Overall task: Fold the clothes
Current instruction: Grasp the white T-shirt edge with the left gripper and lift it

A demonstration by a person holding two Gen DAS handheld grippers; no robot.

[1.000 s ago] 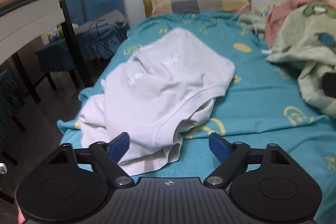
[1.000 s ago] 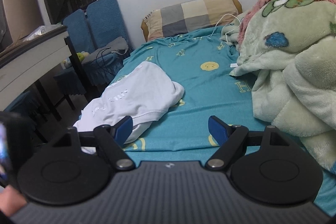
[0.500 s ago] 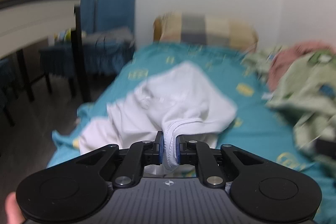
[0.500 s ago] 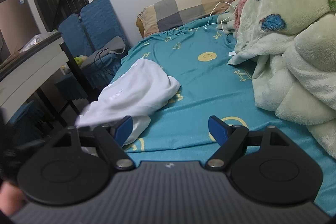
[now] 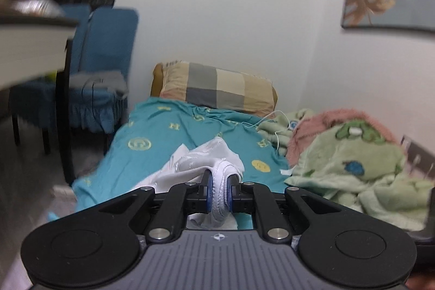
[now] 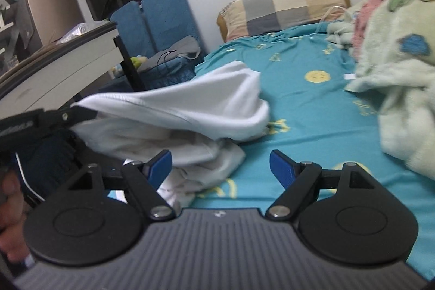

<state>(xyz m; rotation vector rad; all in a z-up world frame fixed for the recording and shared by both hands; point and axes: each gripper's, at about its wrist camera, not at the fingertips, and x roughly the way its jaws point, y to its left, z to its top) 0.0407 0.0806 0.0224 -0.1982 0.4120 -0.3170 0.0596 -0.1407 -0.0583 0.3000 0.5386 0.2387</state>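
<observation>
White garment point(image 6: 190, 105) is half-raised off the teal bed sheet point(image 6: 312, 110): one ribbed hem edge is pinched between the pads of the left hand-held gripper point(image 5: 219, 190), jaws clamped together on the cloth, while the rest of it drapes down w/ its far end resting on the sheet. Judging by the task, the hem is held up so the crumpled piece can hang and spread flat before folding. Right hand-held gripper point(image 6: 220, 163) has its jaws wide apart, nothing between them, just beside the low bunched part of the garment; prob. waiting to take a second corner. Fleece blanket point(image 6: 402, 72) is heaped on the right side of the bed, apart from the garment, so the middle of the sheet is free as a folding area. Checked pillow point(image 5: 217, 90) sits at the head.

Writing: sheet has yellow letter-like motifs and round logos, too blurred to read. Garment shows no legible print. Box point(image 6: 51, 7) at far left has a small label, unreadable.
</observation>
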